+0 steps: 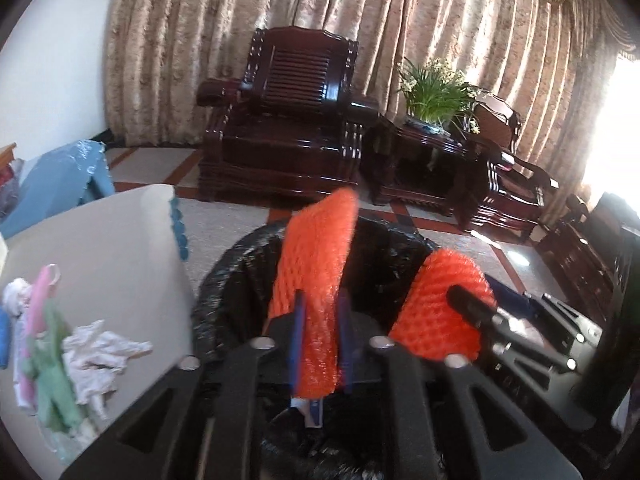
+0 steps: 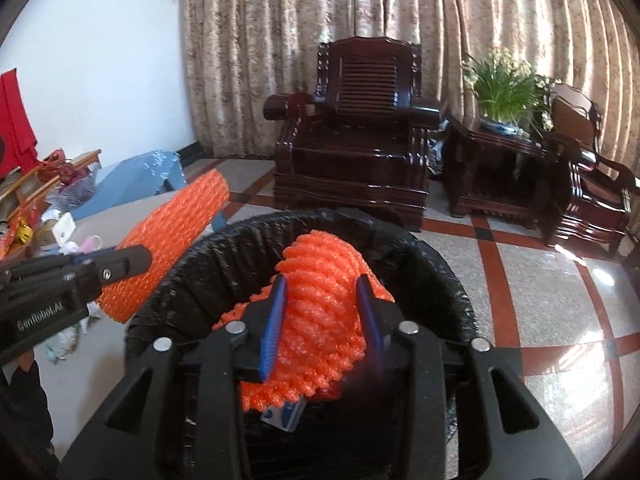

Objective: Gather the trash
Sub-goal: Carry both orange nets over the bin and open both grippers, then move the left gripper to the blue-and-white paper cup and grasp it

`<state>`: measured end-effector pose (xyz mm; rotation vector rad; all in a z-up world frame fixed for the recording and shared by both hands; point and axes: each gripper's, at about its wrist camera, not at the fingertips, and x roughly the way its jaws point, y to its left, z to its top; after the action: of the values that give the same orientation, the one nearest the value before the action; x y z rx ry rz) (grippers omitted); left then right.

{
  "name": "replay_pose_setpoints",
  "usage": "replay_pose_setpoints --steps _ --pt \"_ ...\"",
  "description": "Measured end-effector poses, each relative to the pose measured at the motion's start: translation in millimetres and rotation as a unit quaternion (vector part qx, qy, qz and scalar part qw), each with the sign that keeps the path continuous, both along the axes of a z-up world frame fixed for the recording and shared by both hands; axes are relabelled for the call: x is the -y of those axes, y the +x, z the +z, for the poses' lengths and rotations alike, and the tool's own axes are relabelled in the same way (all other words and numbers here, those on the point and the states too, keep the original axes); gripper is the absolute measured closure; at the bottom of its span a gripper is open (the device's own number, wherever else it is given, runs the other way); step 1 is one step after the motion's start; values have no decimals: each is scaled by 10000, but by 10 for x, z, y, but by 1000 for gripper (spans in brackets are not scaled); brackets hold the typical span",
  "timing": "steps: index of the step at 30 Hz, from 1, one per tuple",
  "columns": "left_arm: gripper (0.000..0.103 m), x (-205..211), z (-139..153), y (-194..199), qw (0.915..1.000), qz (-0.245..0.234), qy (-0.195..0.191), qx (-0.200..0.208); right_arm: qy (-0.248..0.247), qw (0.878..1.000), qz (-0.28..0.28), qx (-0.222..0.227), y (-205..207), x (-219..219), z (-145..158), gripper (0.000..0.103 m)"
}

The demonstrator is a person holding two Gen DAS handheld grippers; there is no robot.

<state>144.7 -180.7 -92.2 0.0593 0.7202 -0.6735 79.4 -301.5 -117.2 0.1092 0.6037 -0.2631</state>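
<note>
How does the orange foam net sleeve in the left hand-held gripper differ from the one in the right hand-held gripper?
The left hand-held gripper's orange foam net sleeve looks long, narrow and fairly straight; the right hand-held gripper's orange foam net sleeve looks wider and bunched. The left sleeve's tip reaches past the rim of the black-lined trash bin, while the right sleeve sits over its opening. Both are orange mesh foam, each between blue gripper pads.

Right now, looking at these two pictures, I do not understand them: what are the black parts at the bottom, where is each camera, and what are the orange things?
No robot is here: a person holds a tool in each hand. Each picture comes from a camera on one tool, looking along its two fingers. The left gripper holds an orange foam net; the right gripper holds a second foam net. Both are above a bin lined with a black bag. Beside it, a pale table carries crumpled tissue.
</note>
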Motion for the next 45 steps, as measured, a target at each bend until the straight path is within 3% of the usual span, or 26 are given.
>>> replay_pose_setpoints --steps 1,4,5,6,13,20,25,29,34,41,45 --pt "54 28 -14 19 10000 17 6 8 4 10000 -39 -36 0 28 -34 59" --pt "48 -4 -28 52 10000 35 -55 -34 0 9998 -179 -67 -13 29 -69 33" --pt "46 -44 -31 59 10000 77 -45 -37 -27 9997 -249 -82 -25 30 -83 18" --pt "40 -85 -32 63 9999 135 -30 -22 -50 9996 -281 -74 -30 28 -79 11" --pt "23 -653 38 18 9967 716 190 343 84 9997 -201 62 -44 -101 -29 8" --pt "21 -1423 75 -80 9870 1435 484 545 284 9989 323 199 94 -555 123 7" --pt "21 -2141 6 -84 9710 2192 738 614 298 9947 958 236 253 -1105 186 7" --pt "21 -2749 -92 -91 9490 2909 1018 663 306 9884 1471 233 390 -1579 203 7" --pt "21 -3247 -273 -52 9258 3476 1338 644 354 9807 1915 149 548 -2029 180 7" --pt "21 -3714 -492 152 9119 3918 1211 188 222 9735 2276 19 672 -2444 123 7" --pt "21 -3854 -641 326 9123 3947 1079 -161 151 9717 2358 -50 697 -2514 67 7"
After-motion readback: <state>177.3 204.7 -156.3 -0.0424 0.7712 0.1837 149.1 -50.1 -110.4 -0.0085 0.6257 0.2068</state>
